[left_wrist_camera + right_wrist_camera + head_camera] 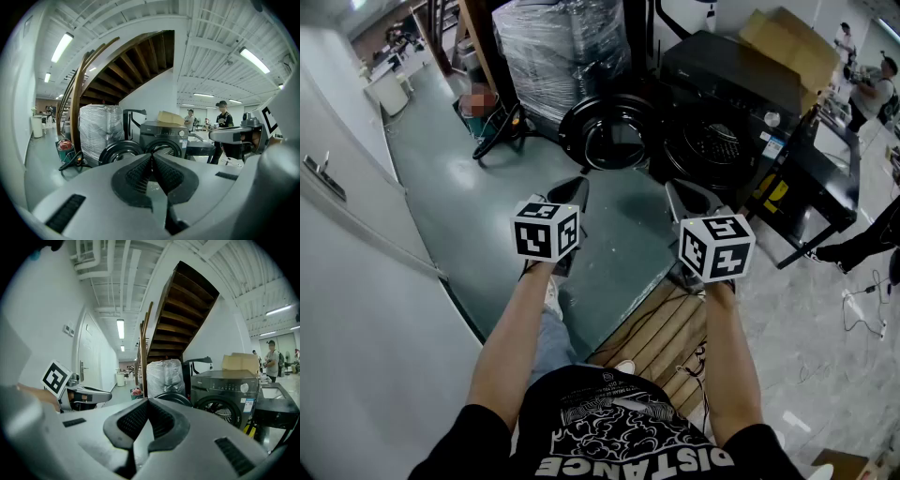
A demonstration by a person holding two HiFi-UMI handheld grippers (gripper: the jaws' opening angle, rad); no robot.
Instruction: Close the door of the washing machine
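A black front-loading washing machine (727, 112) stands ahead of me, its drum opening (710, 148) uncovered. Its round door (607, 131) hangs swung open to the left. The machine (164, 136) and its open door (121, 151) also appear in the left gripper view; the machine (224, 392) sits right of centre in the right gripper view. My left gripper (578, 185) and right gripper (672, 189) are held side by side, well short of the machine. Both are shut with nothing between the pads.
A plastic-wrapped pallet (562, 47) stands behind the door. A cardboard box (787, 42) lies on the machine. A black metal table (825, 178) is right of it. A white wall with a door (356, 216) runs along the left. Wooden slats (666, 333) lie underfoot. People (872, 89) stand far right.
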